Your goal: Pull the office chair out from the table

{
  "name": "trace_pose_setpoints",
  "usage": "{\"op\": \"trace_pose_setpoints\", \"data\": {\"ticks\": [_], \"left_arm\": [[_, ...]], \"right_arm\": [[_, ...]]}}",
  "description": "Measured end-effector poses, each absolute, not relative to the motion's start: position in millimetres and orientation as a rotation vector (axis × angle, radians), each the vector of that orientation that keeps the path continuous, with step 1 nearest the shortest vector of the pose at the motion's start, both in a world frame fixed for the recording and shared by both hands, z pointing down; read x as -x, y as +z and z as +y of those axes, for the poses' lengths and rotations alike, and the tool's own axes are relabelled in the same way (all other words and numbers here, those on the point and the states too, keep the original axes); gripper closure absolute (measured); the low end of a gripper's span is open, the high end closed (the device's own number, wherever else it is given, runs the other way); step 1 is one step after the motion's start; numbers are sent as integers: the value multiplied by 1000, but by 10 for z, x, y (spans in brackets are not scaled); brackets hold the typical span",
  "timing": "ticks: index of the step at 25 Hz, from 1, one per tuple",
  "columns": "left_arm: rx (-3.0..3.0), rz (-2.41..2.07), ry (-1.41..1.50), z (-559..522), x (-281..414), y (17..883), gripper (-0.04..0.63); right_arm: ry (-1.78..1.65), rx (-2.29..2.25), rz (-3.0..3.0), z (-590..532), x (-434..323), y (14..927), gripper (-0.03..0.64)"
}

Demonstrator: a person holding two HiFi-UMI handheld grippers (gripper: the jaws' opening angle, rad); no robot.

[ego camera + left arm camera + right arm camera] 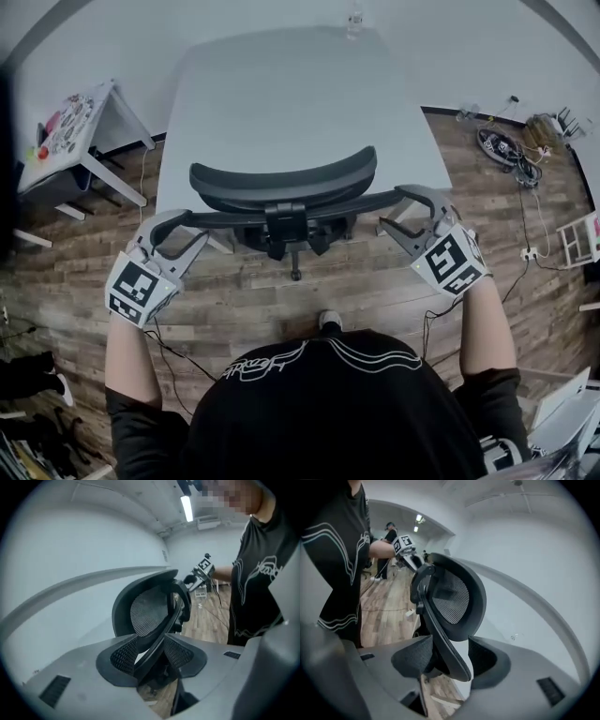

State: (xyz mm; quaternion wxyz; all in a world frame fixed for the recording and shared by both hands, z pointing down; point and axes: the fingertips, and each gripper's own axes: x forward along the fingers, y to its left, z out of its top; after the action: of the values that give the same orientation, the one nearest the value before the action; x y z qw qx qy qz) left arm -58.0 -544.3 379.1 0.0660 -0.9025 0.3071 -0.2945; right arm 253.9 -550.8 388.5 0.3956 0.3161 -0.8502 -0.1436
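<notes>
The black mesh-backed office chair stands tucked against the near edge of the grey table, its backrest facing me. My left gripper is at the left end of the backrest's black frame and my right gripper is at the right end. In the left gripper view the chair frame runs between the left gripper's pads with a gap showing; it is open. In the right gripper view the frame edge sits between the right gripper's spread pads without touching; it is open.
A small white side table with colourful items stands on the left. Cables and gear lie on the wood floor at the right, beside a white rack. A bottle stands at the table's far edge. My foot is behind the chair base.
</notes>
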Motion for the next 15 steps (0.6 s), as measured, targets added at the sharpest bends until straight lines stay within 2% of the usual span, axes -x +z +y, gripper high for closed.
{"op": "trace_pose_setpoints", "data": {"ticks": [8,15], "left_arm": [[2609,712,-1186,-5686,688,4131,442],[2670,598,-1237,-5780,700,4235,436]], "right_arm": [[-448,-512,-1956,-5717,-2774,4265,373],[-475,-389,-1888,-5815,-2737,4435,373]]}}
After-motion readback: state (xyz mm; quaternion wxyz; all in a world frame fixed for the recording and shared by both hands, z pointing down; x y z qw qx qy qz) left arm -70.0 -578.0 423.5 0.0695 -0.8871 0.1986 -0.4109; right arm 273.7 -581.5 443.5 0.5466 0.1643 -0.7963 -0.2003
